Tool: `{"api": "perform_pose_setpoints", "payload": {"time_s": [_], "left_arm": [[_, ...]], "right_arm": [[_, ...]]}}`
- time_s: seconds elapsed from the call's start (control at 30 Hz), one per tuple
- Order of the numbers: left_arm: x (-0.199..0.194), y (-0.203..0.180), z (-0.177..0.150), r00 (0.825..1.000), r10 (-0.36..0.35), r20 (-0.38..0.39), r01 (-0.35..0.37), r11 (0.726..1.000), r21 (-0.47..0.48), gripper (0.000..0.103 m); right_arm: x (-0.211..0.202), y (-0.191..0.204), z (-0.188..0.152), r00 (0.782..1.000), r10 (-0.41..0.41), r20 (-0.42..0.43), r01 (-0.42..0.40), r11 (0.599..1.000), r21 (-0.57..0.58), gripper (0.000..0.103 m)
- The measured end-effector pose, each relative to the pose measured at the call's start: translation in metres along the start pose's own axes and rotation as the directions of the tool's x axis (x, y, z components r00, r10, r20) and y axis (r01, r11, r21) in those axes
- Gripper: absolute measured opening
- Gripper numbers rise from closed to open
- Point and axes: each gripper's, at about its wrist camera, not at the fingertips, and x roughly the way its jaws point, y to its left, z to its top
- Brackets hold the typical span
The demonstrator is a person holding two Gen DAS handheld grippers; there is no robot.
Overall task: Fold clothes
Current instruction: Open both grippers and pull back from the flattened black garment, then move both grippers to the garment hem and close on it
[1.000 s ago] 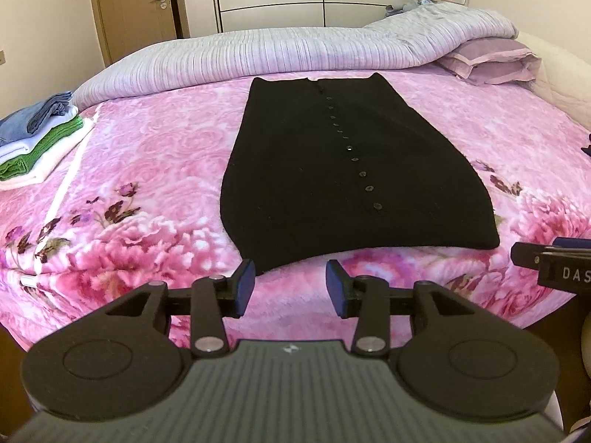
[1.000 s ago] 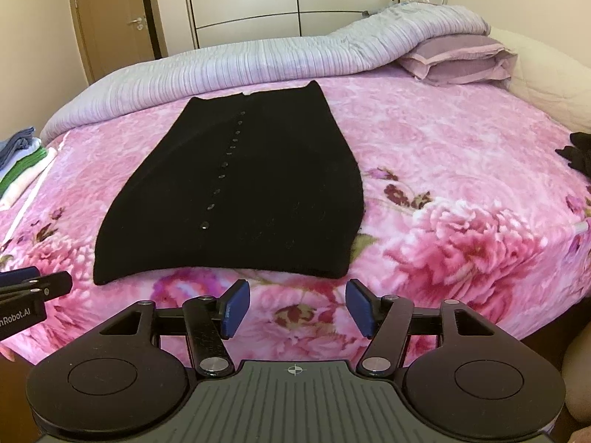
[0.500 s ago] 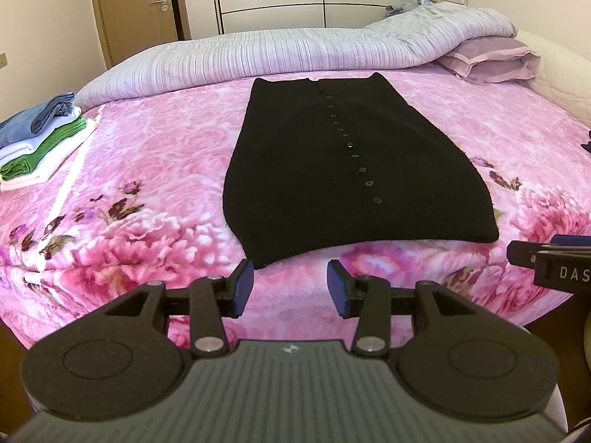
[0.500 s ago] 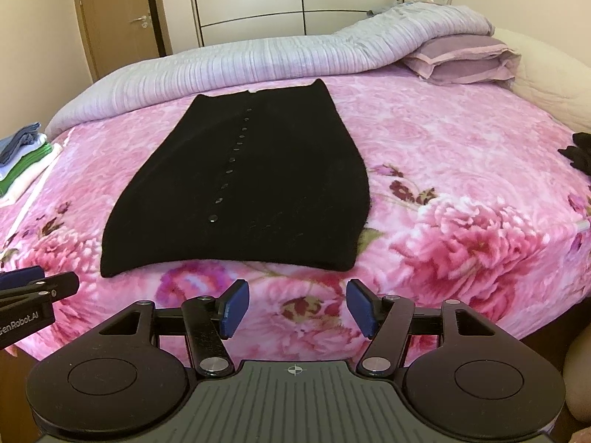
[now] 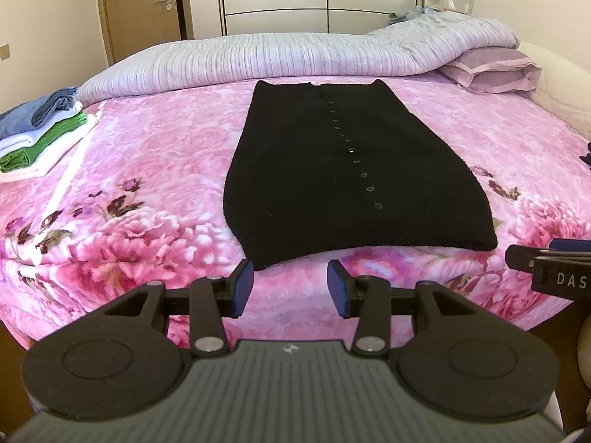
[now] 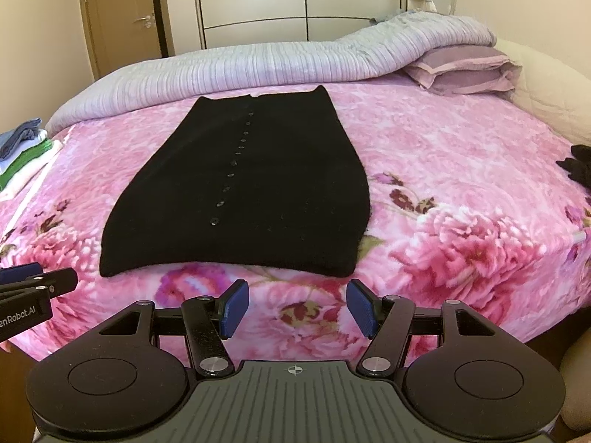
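Left wrist view: black garment [image 5: 347, 170] lies lengthwise away, its near corner just beyond the released left claw [image 5: 290, 288]. Right claw [image 6: 297, 308], also released, faces the other corner

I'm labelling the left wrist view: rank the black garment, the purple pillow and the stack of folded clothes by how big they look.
1. Black garment, clearly largest.
2. Purple pillow and stack of folded clothes: they look similar, and fisheye stretching at the edges makes ranking them unsure.
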Motion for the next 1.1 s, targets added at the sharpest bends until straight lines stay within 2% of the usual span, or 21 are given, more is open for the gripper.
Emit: {"api": "perform_pose_setpoints", "payload": {"time_s": [0.4, 0.53, 0.63, 0.73, 0.8, 0.97, 1.0, 1.1], "left_arm": [[0.037, 0.018, 0.004, 0.999, -0.022, -0.042, 0.020, 0.999, -0.050, 0.042], [0.063, 0.041, 0.009, 0.995, -0.058, -0.081, 0.048, 0.991, -0.126, 0.046], [0.083, 0.066, 0.012, 0.988, -0.110, -0.105, 0.085, 0.972, -0.218, 0.045], [0.104, 0.096, 0.012, 0.975, -0.187, -0.119, 0.135, 0.926, -0.353, 0.045], [0.120, 0.115, 0.011, 0.960, -0.252, -0.122, 0.171, 0.874, -0.454, 0.044], [0.156, 0.141, 0.007, 0.917, -0.385, -0.103, 0.241, 0.740, -0.628, 0.043], [0.162, 0.143, 0.006, 0.913, -0.396, -0.098, 0.244, 0.723, -0.647, 0.043], [0.174, 0.149, 0.008, 0.900, -0.431, -0.062, 0.272, 0.668, -0.693, 0.043]], "right_arm": [[0.030, -0.013, 0.004, 0.999, -0.010, -0.046, 0.010, 1.000, 0.004, 0.062], [0.051, -0.025, 0.006, 0.998, -0.022, -0.067, 0.023, 1.000, 0.011, 0.062], [0.065, -0.046, 0.008, 0.998, -0.016, -0.055, 0.019, 0.999, 0.051, 0.062], [0.077, -0.080, 0.010, 0.998, 0.048, -0.036, -0.041, 0.985, 0.165, 0.062], [0.090, -0.107, 0.011, 0.991, 0.125, -0.037, -0.110, 0.953, 0.284, 0.062], [0.119, -0.159, 0.010, 0.956, 0.293, 0.010, -0.251, 0.798, 0.549, 0.062], [0.126, -0.165, 0.010, 0.950, 0.313, 0.012, -0.262, 0.773, 0.578, 0.062], [0.144, -0.174, 0.013, 0.940, 0.342, -0.010, -0.259, 0.731, 0.631, 0.062]]}}
